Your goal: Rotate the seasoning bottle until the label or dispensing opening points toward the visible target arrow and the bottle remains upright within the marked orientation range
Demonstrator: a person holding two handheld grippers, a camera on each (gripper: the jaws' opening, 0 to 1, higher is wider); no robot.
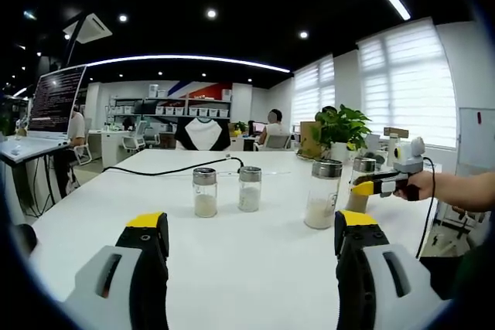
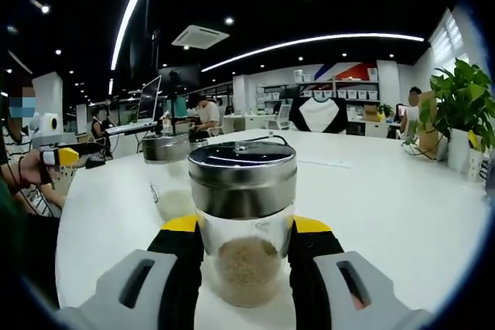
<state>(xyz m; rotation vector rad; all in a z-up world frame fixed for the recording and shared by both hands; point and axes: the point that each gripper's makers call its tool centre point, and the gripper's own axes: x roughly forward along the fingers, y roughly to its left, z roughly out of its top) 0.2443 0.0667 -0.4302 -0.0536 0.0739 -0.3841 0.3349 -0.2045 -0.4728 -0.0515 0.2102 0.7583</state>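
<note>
Between the yellow-tipped jaws of the right gripper (image 2: 246,256) stands the clear glass seasoning bottle with a steel cap and brownish powder (image 2: 244,222), upright on the white tabletop (image 2: 371,191); the jaws flank its glass closely, seemingly pinching it. No target arrow is visible, so turn slowly about the bottle's own axis, keeping the base flat. A second steel-capped bottle (image 2: 166,171) just behind could be knocked. The left gripper (image 1: 251,249) hangs with jaws spread, well short of two small shakers (image 1: 227,191).
</note>
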